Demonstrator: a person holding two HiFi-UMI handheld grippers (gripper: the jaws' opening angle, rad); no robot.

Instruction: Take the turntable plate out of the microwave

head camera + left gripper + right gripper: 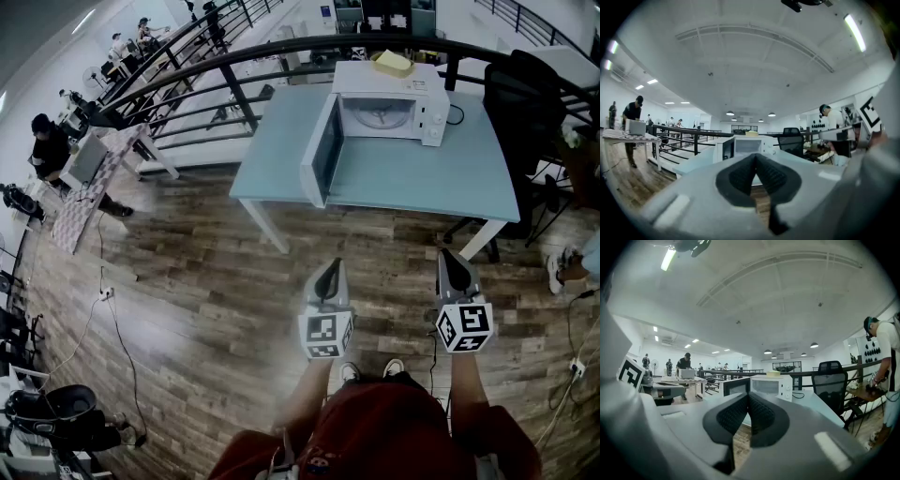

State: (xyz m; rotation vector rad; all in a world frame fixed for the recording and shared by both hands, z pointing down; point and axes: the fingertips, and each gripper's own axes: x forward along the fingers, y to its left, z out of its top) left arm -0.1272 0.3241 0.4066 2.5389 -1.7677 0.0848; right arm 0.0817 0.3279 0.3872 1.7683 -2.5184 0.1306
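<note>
While 1 microwave [389, 82] holds 1 turntable plate [380, 115], L tongs [332, 268] & R tongs [451, 256] are pressed together, empty.

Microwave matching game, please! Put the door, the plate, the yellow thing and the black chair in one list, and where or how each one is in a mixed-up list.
Things:
1. microwave door
2. turntable plate
3. yellow block
4. black chair

Places or states:
A. on top of the microwave
B. beside the table, at the right of the head view
C. swung open
D. inside the microwave

Pairs: 1-C, 2-D, 3-A, 4-B
</note>
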